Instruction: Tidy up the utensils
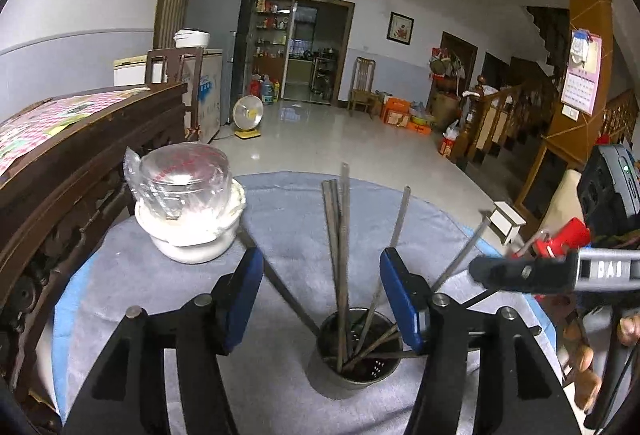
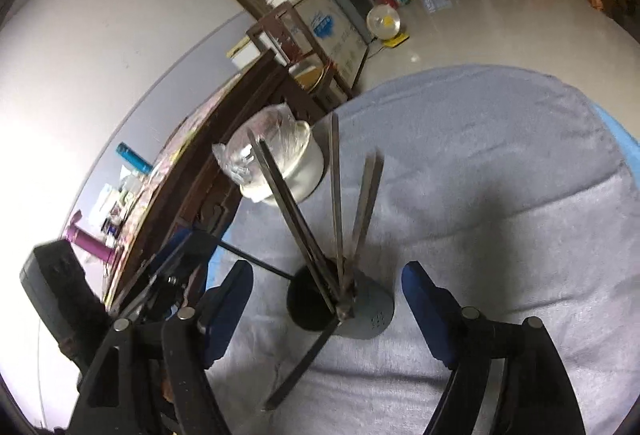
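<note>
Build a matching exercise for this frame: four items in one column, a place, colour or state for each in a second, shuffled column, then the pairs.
Items:
1. metal utensil holder
2. white bowl
3. left gripper
4. table cloth

Descriptions:
A. grey, spread over the table
B. wrapped in clear plastic, at the table's far left
C. holds dark chopsticks fanning out
D. jaws open, nothing between the pads

Pairs: 1-C, 2-B, 3-D, 4-A

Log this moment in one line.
left gripper: open, empty | right gripper: open, empty | chopsticks: standing in metal holder | covered white bowl: on grey cloth
</note>
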A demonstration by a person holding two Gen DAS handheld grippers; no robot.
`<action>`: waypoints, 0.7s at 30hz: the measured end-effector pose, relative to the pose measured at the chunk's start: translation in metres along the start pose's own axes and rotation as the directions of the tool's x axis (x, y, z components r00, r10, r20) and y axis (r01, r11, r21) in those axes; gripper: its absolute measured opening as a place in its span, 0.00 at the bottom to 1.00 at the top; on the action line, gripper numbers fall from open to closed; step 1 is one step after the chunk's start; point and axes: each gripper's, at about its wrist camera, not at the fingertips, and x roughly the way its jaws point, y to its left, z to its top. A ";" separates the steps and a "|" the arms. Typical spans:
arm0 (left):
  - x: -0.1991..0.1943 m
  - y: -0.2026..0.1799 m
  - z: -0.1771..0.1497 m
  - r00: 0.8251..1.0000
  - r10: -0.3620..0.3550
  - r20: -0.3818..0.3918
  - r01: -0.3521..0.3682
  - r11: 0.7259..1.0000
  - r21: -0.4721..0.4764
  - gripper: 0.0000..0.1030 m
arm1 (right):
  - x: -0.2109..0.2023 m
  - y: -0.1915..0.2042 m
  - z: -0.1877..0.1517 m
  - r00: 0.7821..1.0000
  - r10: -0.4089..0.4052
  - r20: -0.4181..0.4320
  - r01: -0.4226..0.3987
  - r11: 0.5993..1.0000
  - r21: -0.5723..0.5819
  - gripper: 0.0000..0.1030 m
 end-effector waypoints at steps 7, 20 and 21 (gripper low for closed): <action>-0.028 0.026 -0.002 0.999 0.036 0.014 -0.036 0.998 -0.050 0.62 | -0.047 0.007 0.000 0.988 -0.040 0.152 0.032 0.998 0.050 0.78; -0.073 0.067 -0.060 0.972 0.204 -0.117 -0.217 0.970 -0.106 0.81 | -0.139 0.080 -0.106 0.863 -0.282 0.419 0.349 0.933 -0.091 0.85; -0.074 0.069 -0.066 0.969 0.207 -0.134 -0.222 0.969 -0.111 0.81 | -0.135 0.084 -0.117 0.865 -0.292 0.409 0.363 0.926 -0.107 0.85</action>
